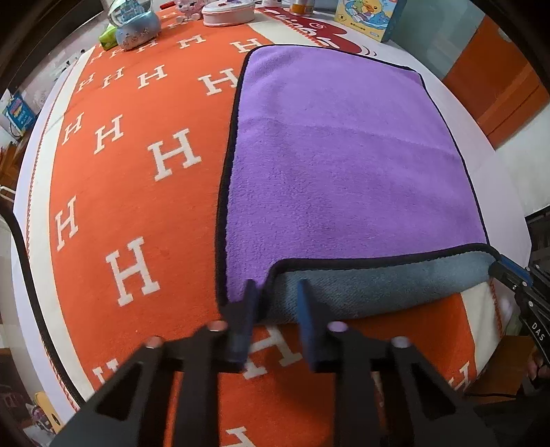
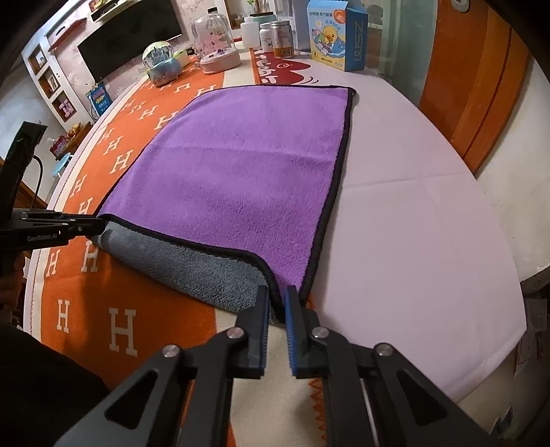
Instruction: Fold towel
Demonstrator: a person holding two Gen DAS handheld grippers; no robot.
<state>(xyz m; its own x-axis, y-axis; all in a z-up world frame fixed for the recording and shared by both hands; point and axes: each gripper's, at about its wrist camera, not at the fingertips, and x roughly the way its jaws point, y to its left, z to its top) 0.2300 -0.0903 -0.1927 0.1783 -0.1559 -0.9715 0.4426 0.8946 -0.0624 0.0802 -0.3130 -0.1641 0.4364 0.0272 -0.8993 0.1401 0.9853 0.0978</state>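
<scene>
A purple towel [image 1: 343,154] with a black hem and a grey underside lies on the orange blanket; its near edge is lifted and curled, showing the grey side [image 1: 378,285]. My left gripper [image 1: 275,302] sits at the near left corner with its jaws partly apart around the hem, the towel edge between them. My right gripper [image 2: 276,302] is nearly closed on the near right corner of the towel [image 2: 240,165]. The right gripper also shows in the left wrist view [image 1: 505,271], the left one in the right wrist view [image 2: 92,225].
The orange H-patterned blanket [image 1: 130,192] covers the table's left part, a white cloth [image 2: 412,223] the right. At the far edge stand a snow globe [image 2: 161,63], a domed jar [image 2: 215,44], bottles [image 2: 282,34] and a duck-printed box [image 2: 335,32].
</scene>
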